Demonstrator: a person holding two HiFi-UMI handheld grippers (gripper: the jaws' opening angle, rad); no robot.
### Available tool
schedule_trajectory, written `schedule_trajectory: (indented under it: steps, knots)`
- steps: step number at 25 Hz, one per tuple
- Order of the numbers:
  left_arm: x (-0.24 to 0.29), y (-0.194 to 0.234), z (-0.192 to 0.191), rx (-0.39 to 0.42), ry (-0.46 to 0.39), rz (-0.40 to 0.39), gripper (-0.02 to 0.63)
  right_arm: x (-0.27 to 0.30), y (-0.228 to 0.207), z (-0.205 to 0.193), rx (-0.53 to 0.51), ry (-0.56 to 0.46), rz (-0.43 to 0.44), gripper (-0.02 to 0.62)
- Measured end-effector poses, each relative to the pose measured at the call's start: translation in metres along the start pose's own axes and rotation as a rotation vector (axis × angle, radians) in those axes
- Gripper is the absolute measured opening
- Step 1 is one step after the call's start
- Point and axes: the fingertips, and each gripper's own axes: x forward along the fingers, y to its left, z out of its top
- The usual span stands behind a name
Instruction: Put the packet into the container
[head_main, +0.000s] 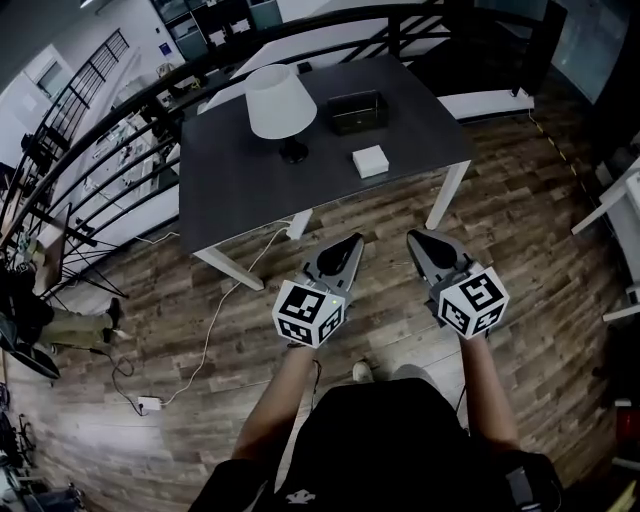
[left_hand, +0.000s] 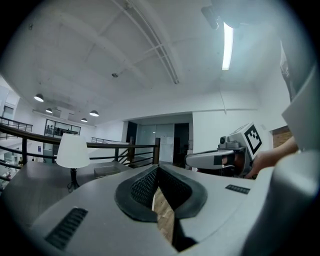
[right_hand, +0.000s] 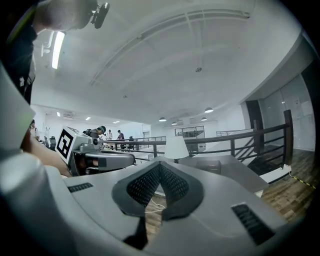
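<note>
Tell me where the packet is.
Head view: the packet lies on the table, right of the lamp, between the container and the near edge.

One overhead, two low, toward table (head_main: 230, 190)

So the lamp (head_main: 280, 105) stands toward the worktop's (head_main: 240, 190) far edge, container (head_main: 357, 111) just right of it, packet (head_main: 370, 161) in front of the container (more toward the right edge), touching neither.
</note>
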Motion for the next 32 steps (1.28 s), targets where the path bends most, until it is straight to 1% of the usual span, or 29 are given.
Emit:
schedule_trajectory:
  steps: [3, 6, 10, 13, 19, 23, 28, 32]
  knots:
    - [0.009, 0.007, -0.001, -0.017, -0.004, -0.01, 0.008, 0.006, -0.011, -0.002, 0.004, 0.011, -0.015, 0.005]
    - [0.022, 0.014, -0.003, -0.012, 0.004, -0.021, 0.008, 0.016, -0.025, -0.001, 0.008, 0.007, -0.024, 0.005]
    - [0.044, 0.031, -0.012, -0.016, 0.02, -0.009, 0.008, 0.036, -0.045, -0.003, -0.013, 0.022, -0.019, 0.005]
    - [0.068, 0.047, -0.015, -0.015, 0.023, 0.012, 0.008, 0.054, -0.066, 0.001, -0.032, 0.009, 0.005, 0.005]
    - [0.145, 0.083, 0.001, 0.008, 0.015, 0.036, 0.008, 0.103, -0.144, 0.021, -0.04, -0.019, 0.041, 0.005]
    - [0.198, 0.107, 0.014, 0.009, 0.019, 0.071, 0.008, 0.132, -0.194, 0.035, -0.042, -0.017, 0.079, 0.005]
    - [0.26, 0.122, 0.027, 0.017, 0.029, 0.095, 0.008, 0.153, -0.259, 0.051, -0.021, -0.031, 0.101, 0.005]
    - [0.293, 0.134, 0.028, 0.004, 0.038, 0.128, 0.008, 0.168, -0.294, 0.051, -0.004, -0.02, 0.122, 0.005]
